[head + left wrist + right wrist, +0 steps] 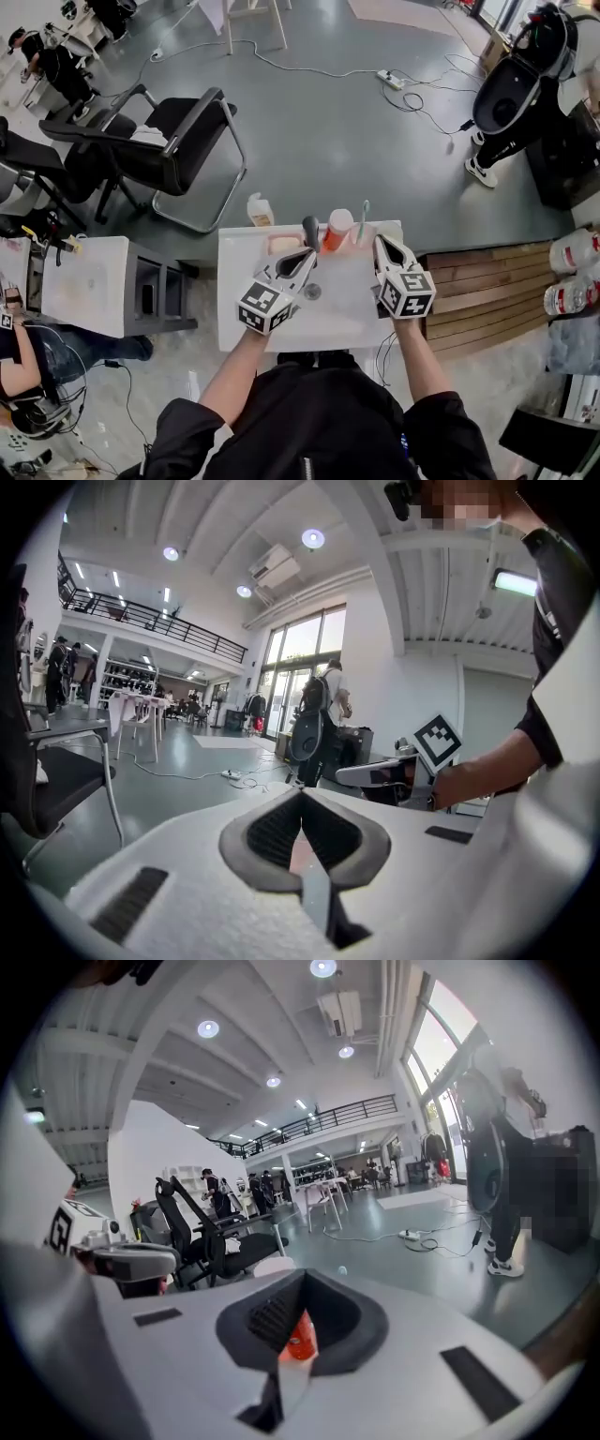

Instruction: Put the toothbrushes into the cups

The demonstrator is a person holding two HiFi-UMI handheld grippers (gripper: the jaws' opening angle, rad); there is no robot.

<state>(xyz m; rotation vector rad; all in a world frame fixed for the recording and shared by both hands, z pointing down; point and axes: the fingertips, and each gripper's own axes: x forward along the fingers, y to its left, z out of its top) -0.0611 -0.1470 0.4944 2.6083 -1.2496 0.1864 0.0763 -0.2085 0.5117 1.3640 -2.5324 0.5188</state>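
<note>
Teal toothbrush point(364, 214) upright, head up, left hand-held gripper point(310, 252) closed, right hand-held gripper point(378, 241) closed

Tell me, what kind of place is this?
Probably a big workshop or lab hall, not a home: a high ceiling with a balcony walkway, a grey floor with cables trailing over it, and a black office chair.

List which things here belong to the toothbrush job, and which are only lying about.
For the job: toothbrush, orange cup, dark cup.
Lying about: bottle on the floor, office chair, power strip.
</note>
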